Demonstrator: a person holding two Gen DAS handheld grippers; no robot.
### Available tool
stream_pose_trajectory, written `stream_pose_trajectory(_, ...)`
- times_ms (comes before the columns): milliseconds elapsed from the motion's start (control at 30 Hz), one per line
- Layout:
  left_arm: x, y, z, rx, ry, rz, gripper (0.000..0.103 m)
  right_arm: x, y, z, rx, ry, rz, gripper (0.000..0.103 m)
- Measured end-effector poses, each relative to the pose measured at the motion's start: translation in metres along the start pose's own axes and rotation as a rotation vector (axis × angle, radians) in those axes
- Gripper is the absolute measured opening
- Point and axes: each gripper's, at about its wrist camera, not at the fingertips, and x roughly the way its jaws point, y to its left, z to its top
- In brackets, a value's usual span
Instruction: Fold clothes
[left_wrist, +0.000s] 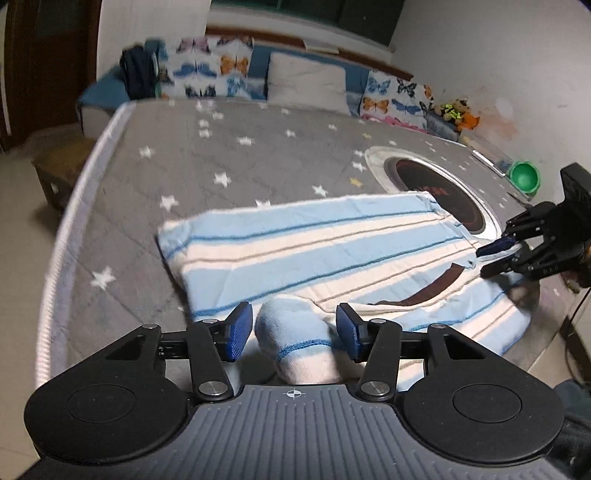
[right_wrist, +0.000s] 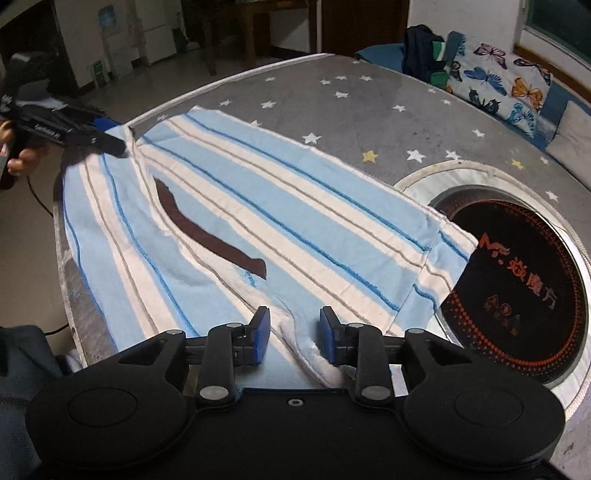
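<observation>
A light blue and white striped garment (left_wrist: 314, 251) with a dark brown collar band (left_wrist: 424, 291) lies spread on the grey star-print table cover (left_wrist: 166, 173); it also shows in the right wrist view (right_wrist: 258, 206). My left gripper (left_wrist: 294, 332) is open, its blue pads either side of a bunched fold of the garment at the near edge. My right gripper (right_wrist: 291, 336) is open, its pads straddling a raised fold of the garment (right_wrist: 295, 332). It shows in the left wrist view (left_wrist: 496, 256) at the garment's right edge. The left gripper shows in the right wrist view (right_wrist: 110, 138) at the far left corner.
A round black induction cooktop (right_wrist: 517, 288) is set in the table, partly under the garment's end. Butterfly-print cushions (left_wrist: 210, 70) and a white cushion (left_wrist: 306, 81) line the bench behind. A green bowl (left_wrist: 524, 177) sits at the far right. A dark bag (right_wrist: 421, 48) lies at the back.
</observation>
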Motion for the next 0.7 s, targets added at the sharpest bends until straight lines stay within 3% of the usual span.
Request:
stream_pose_trajectory(100, 0.004, 0.0, 0.002, 0.004, -0.006, -0.016, 0.015, 0.005, -0.002, 0.001, 0.008, 0.018, 0.017, 0.032)
stream_pose_trajectory(200, 0.003, -0.002, 0.002, 0.009, -0.024, -0.024, 0.01, 0.006, -0.004, 0.008, 0.001, 0.013, 0.014, 0.024)
stream_pose_trajectory(233, 0.001, -0.003, 0.002, 0.011, -0.037, -0.02, 0.01, 0.005, -0.005, 0.012, -0.006, 0.004, 0.005, 0.01)
stream_pose_trajectory(267, 0.0, -0.007, 0.004, 0.012, -0.048, -0.016, 0.009, 0.004, -0.005, 0.017, -0.014, -0.006, -0.004, 0.009)
stream_pose_trajectory(500, -0.017, -0.013, 0.021, 0.039, -0.168, 0.058, 0.008, -0.003, -0.01, 0.049, -0.065, -0.072, -0.065, 0.007)
stream_pose_trajectory(700, -0.009, 0.004, 0.048, -0.001, -0.236, 0.103, 0.008, -0.01, -0.013, 0.077, -0.108, -0.129, -0.118, 0.007)
